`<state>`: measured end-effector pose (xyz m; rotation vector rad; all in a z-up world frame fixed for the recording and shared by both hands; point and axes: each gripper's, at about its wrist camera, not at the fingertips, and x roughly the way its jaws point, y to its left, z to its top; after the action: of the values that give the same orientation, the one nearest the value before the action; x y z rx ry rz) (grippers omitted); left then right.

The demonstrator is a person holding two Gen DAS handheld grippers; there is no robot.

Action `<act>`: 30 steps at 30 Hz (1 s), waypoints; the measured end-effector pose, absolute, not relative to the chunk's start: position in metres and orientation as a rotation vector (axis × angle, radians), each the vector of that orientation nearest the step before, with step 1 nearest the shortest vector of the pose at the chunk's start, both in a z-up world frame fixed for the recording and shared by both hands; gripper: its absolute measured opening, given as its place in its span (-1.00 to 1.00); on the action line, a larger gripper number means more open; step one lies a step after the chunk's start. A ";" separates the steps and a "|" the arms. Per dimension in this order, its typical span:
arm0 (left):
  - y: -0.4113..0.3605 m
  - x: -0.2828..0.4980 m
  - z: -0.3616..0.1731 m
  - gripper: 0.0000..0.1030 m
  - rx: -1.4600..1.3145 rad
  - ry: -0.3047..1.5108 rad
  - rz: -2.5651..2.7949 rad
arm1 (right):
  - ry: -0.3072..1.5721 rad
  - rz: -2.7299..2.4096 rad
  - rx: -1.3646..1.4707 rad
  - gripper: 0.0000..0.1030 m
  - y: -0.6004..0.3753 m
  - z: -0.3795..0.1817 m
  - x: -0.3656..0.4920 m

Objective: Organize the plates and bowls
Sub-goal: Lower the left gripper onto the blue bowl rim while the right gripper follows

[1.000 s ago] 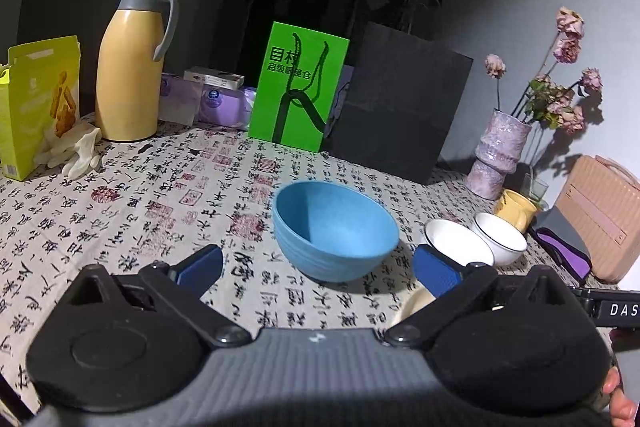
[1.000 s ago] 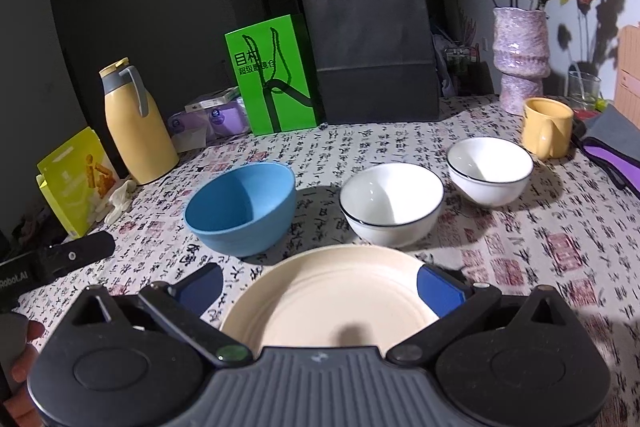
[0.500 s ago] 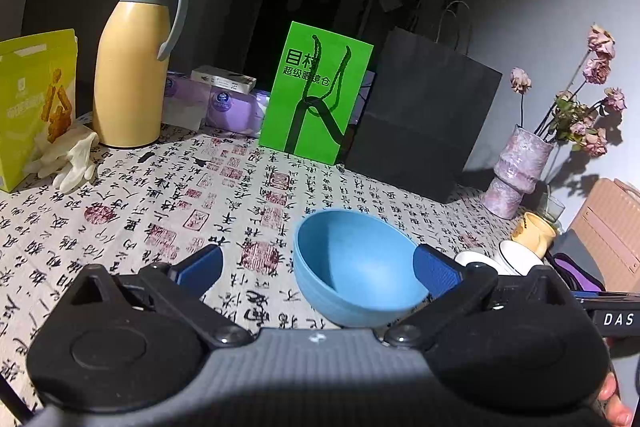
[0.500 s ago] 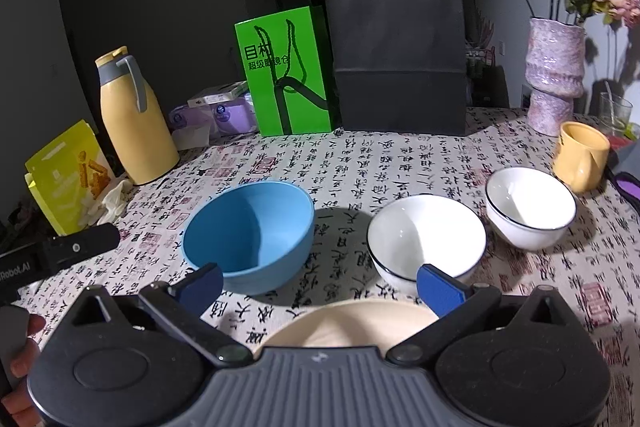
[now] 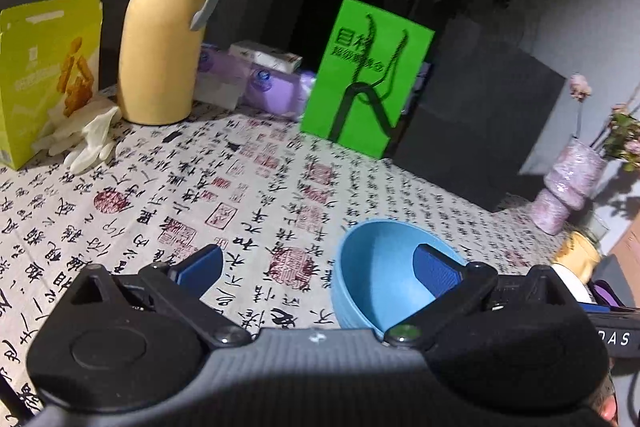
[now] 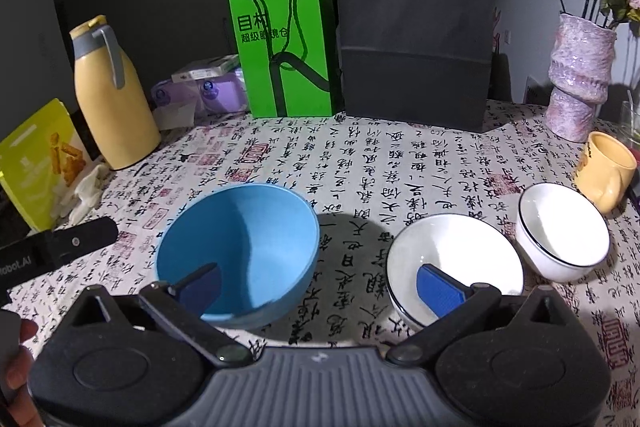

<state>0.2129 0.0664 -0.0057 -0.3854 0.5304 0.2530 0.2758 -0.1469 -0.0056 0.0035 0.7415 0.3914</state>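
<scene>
While left gripper (image 5: 318, 267) gapes, blue bowl (image 5: 384, 275) behind right finger.

The green bag (image 6: 282, 47) bears large characters "目村" above a smaller, partly hidden line. The black tool (image 6: 56, 247) at the left edge reads "RoboLAI". The tablecloth (image 6: 360, 155) carries printed calligraphy and red seals.

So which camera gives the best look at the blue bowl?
The right wrist view: the blue bowl sits nearly whole on the tablecloth, only its near rim behind a finger. In the left wrist view the blue bowl is low and partly hidden by the left gripper.
</scene>
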 end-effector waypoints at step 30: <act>0.065 0.260 -0.057 -0.10 -0.439 0.581 0.152 | 0.869 0.345 0.012 -0.08 -0.116 -0.046 0.335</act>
<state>0.2605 0.0653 -0.0569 -0.4389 0.5811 0.1517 0.3354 -0.1163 -0.0457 0.0119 0.8692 0.3448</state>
